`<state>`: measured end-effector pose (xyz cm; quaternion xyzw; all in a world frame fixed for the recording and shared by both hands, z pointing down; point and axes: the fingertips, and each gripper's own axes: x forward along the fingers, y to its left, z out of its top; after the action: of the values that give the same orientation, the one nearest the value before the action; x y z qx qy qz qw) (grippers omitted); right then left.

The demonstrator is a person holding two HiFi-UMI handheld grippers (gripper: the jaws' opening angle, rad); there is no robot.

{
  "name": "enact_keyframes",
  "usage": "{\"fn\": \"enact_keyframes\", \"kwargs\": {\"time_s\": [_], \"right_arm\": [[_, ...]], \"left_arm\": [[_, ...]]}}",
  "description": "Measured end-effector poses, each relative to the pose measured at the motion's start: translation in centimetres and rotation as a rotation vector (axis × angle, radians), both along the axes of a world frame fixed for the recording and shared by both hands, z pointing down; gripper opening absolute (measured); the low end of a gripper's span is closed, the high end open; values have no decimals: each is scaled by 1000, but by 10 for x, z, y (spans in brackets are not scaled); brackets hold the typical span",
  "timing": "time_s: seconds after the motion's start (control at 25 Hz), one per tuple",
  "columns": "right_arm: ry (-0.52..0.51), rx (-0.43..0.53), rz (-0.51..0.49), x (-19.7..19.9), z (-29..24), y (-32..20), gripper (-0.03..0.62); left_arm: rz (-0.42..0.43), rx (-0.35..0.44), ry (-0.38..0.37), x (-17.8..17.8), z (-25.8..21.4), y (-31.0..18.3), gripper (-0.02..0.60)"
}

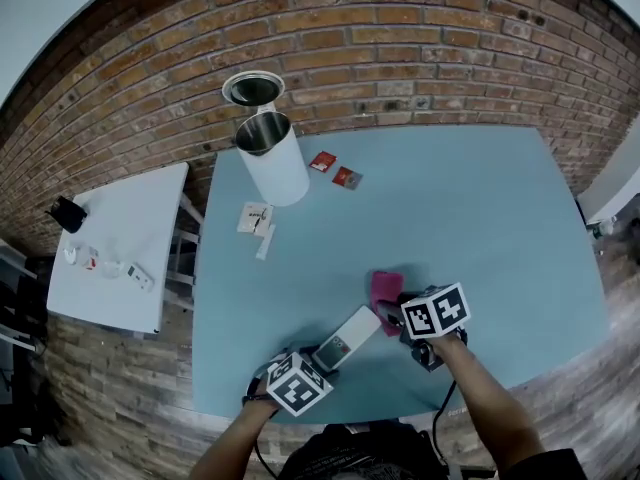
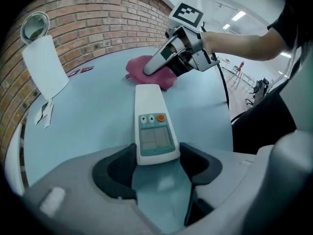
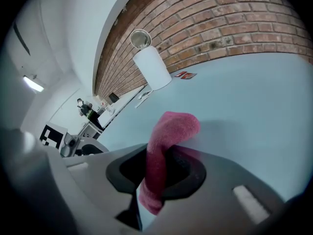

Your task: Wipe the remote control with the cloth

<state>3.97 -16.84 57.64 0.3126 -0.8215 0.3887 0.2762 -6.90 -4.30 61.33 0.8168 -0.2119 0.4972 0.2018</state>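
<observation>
Right tool (image 3: 159, 166) is clamped on the pink cloth (image 3: 168, 131): its own view shows a fold of cloth pinched between the two closed jaws, with the free end bulging out over the counter (image 3: 254, 97). Left tool (image 2: 156, 168) grips the near end of the remote control (image 2: 152, 124), whose sides sit against both pads. The jaws stand fairly wide because the remote's body fills the gap between them.

From the head view, the remote runs from the left tool at the near edge of the counter toward the far right, and the cloth lies just past its far end. The left gripper view shows the cloth bunched on the counter right behind the remote's tip. Whether the two touch there I cannot tell.

Both pick-ups look done, with one tool on each thing and the two brought close together. No part of the cloth lies on the remote's face, so the screen and buttons are uncovered. The wiping itself seems not yet begun: the cloth has to be brought onto the remote and drawn along it.
</observation>
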Motion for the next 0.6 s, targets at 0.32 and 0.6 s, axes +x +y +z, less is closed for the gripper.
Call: {"fn": "enact_keyframes", "kwargs": {"time_s": [0.32,0.6], "right_arm": [[30,-5,-133,-22,4,-18,77],[87,33,-245,-39,2,-32,77]], "left_arm": [[72,-34,-42,0,2,2,275],[97,-36,-62,0,2,1,275]]}}
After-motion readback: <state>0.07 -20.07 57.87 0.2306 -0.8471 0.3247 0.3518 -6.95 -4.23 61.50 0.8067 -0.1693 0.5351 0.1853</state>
